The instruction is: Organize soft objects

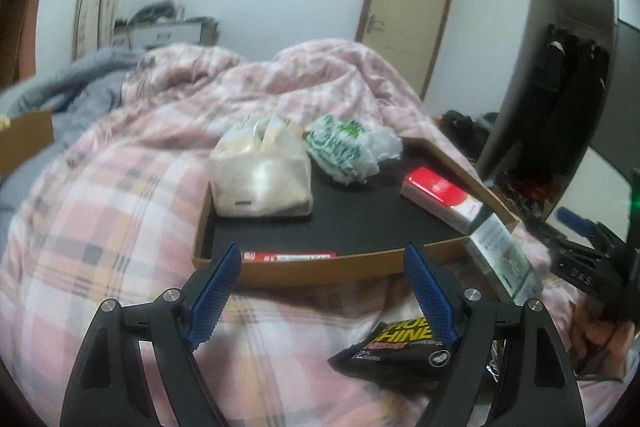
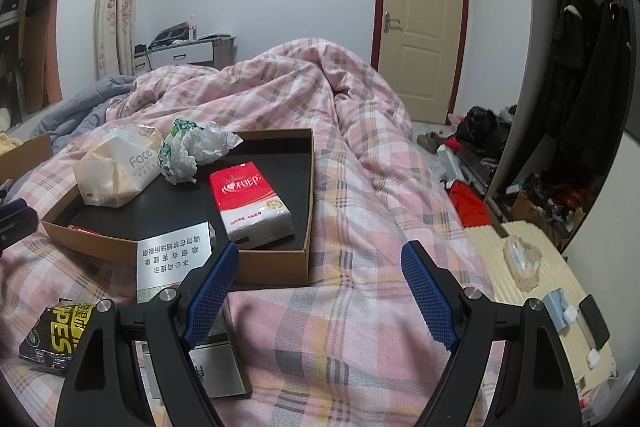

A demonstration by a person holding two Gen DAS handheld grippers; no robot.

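Tissue packs [image 2: 254,201] and a crumpled bag [image 2: 191,151] sit in the box [image 2: 276,269], centre-left; a black pouch [image 2: 54,337] lies outside, lower left. Both claws, left gripper [image 1: 322,297] and right gripper [image 2: 320,297], gape empty. Mid-sorting, I'd say: the pouch wants grabbing next.

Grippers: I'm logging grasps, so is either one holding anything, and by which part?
Nothing is held. The left gripper and right gripper are both open, with only bedding and the box beyond them.

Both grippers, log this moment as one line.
left gripper open, empty | right gripper open, empty | red tissue pack in box | black packet on bed
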